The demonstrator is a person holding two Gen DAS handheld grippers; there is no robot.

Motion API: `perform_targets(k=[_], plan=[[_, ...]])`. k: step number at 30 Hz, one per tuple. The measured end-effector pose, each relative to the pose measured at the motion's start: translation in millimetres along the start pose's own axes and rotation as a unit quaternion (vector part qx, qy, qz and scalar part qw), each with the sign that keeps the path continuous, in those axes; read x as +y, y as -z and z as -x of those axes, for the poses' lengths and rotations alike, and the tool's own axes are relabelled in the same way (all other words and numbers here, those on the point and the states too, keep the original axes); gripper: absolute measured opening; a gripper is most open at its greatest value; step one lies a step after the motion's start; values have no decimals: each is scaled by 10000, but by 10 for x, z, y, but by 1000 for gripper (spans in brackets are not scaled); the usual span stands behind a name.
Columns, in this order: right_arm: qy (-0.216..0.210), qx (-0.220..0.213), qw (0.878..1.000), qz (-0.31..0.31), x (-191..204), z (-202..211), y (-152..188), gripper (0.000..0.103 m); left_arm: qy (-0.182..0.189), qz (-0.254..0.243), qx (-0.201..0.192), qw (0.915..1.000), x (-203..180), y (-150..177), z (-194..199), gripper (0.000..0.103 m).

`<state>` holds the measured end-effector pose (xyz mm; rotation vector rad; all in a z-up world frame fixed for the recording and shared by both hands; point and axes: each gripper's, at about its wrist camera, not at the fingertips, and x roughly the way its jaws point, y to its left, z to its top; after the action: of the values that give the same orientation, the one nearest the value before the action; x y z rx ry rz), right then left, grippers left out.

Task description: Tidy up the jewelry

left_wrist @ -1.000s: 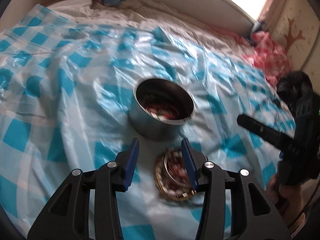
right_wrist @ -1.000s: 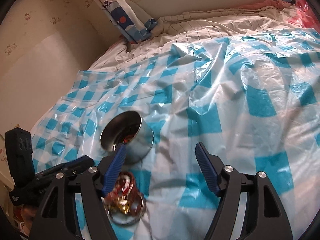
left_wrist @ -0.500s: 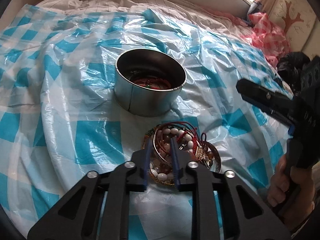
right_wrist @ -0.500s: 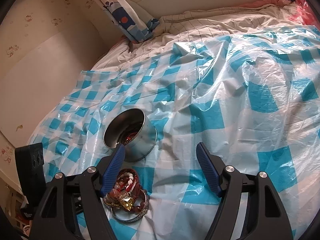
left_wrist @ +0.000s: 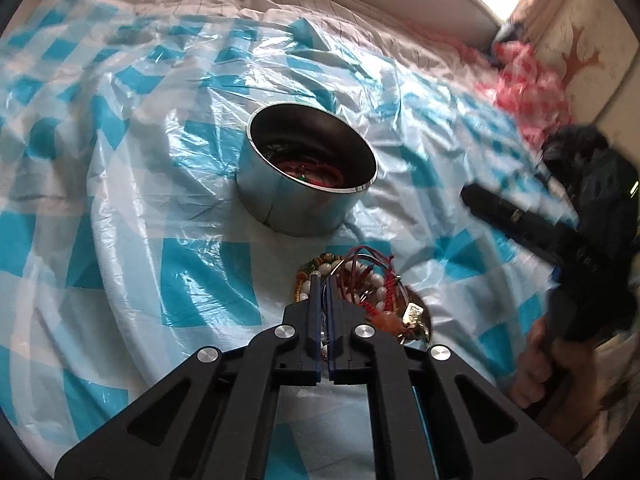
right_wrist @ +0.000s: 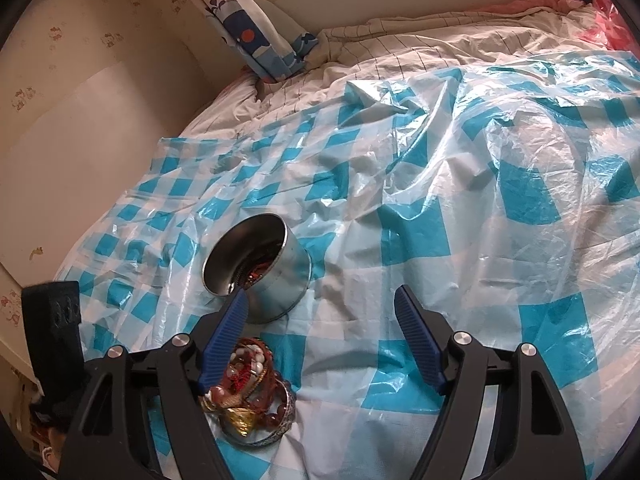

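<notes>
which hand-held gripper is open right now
The right hand-held gripper: its blue fingers stand wide apart above the checkered sheet. The left hand-held gripper is pinched shut at the jewelry pile.

The right tongs [right_wrist: 320, 336] stand wide apart over a blue-and-white checked plastic sheet [right_wrist: 460, 184] spread on the bed [right_wrist: 420, 44]. Under their left finger lies a jewelry heap [right_wrist: 248, 396] of beads, red cord and a bangle. Just beyond it stands a round metal tin [right_wrist: 276, 280], tilted a little, with red pieces inside. At the far left edge shows part of the left tongs [right_wrist: 52, 332], black. A whale-print pillow [right_wrist: 256, 40] leans at the head.
</notes>
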<state>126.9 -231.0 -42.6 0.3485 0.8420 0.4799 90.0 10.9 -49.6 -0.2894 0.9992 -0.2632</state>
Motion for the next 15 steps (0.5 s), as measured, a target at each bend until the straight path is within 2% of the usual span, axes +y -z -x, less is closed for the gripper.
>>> perform_targets(k=[2, 5, 11, 14, 15], plan=[[38, 33, 10000, -20, -15, -21, 3, 73, 296, 224, -81, 9993, 96, -20, 66, 2], [49, 88, 9999, -10, -21, -42, 14, 73, 467, 398, -211, 9979, 194, -45, 155, 2], [-128, 314, 9992, 189, 62, -124, 53, 73, 477, 468, -306, 9973, 275, -71, 237, 2], [-168, 593, 9964, 581, 217, -227, 111, 73, 422, 412, -314, 9978, 279, -73, 252, 2], [-305, 668, 9952, 649, 260, -249, 126, 73, 385, 382, -314, 9980, 274, -71, 258, 2]])
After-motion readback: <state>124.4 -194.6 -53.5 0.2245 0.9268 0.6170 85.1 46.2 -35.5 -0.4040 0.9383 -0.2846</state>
